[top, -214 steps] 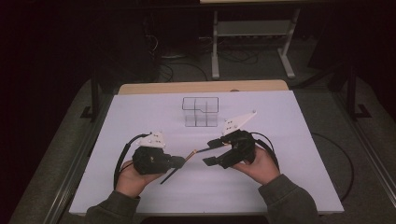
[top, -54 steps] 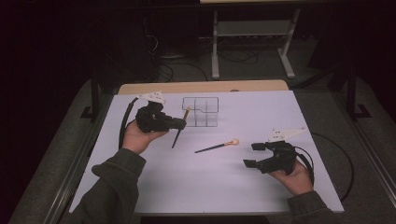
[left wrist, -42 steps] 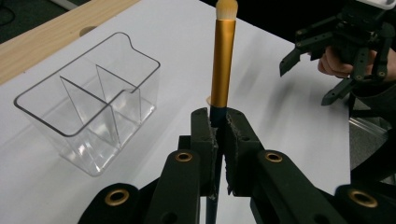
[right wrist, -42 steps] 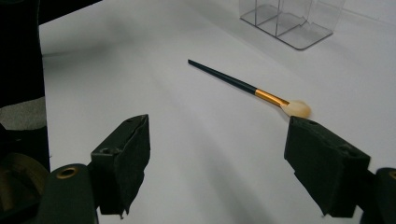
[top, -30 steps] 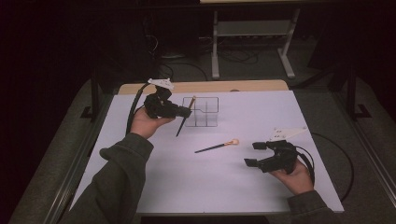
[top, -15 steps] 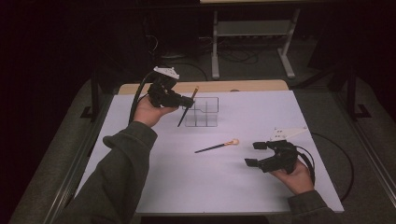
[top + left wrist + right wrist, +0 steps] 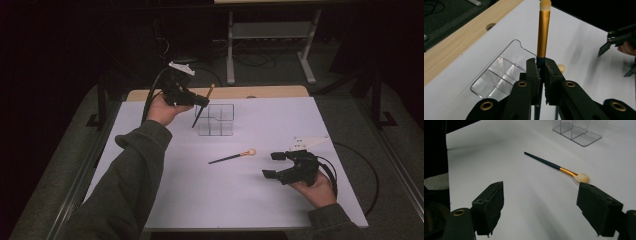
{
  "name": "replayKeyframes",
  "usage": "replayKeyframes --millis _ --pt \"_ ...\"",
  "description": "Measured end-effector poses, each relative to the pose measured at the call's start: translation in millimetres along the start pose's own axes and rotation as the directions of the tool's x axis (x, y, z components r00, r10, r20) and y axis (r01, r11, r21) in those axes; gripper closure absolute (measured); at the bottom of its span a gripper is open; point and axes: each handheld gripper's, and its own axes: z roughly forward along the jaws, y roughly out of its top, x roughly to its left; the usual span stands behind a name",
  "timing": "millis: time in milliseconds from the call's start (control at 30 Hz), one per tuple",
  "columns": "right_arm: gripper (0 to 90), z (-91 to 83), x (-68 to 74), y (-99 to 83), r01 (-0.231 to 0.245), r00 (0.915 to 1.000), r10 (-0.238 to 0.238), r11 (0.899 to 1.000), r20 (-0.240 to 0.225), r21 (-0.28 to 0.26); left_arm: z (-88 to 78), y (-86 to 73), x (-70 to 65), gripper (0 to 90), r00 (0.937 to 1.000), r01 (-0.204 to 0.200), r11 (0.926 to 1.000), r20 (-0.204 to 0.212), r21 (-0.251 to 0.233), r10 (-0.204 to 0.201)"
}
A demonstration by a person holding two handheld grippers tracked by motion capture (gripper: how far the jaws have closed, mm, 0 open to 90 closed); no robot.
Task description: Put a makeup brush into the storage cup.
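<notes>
My left gripper is shut on a makeup brush with a dark handle, gold ferrule and pale tip. It holds the brush slanted above the left edge of a clear divided organizer, bristles up and toward the back. A second brush of the same kind lies flat on the white table, in front of the organizer. My right gripper rests open near the table's front right, its jaws wide apart, short of that lying brush.
A wooden strip runs along the table's back edge, with a hole in it. Cables trail from both grippers. A metal stand is on the dark floor behind the table.
My left gripper has carried its brush up and toward the back right, over the organizer's left side. The right gripper and the lying brush have stayed put.
</notes>
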Motion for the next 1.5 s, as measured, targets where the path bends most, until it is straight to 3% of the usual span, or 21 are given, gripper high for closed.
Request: replayKeyframes --millis 367,467,800,1500 --pt "20.8 1.7 0.4 0.2 0.009 1.0 -0.009 1.0 -0.003 0.003 3.9 9.4 16.5 83.3 0.9991 0.03 0.9992 -0.029 -0.026 -0.031" --pt "20.8 2.5 0.7 0.6 0.01 0.9999 -0.01 1.0 -0.008 0.009 4.8 15.7 21.0 83.3 0.9986 0.036 0.9983 -0.037 -0.045 -0.037" --pt "20.8 1.3 -1.4 -0.2 0.005 1.0 -0.005 1.0 -0.008 0.0 13.3 37.1 28.7 83.3 0.9972 0.034 0.9986 -0.065 -0.041 -0.037" --pt "20.7 -0.1 -1.4 -1.1 0.005 0.9999 -0.004 1.0 -0.012 0.003 29.3 29.8 45.0 83.1 0.9926 0.076 0.9967 -0.092 -0.03 -0.079"
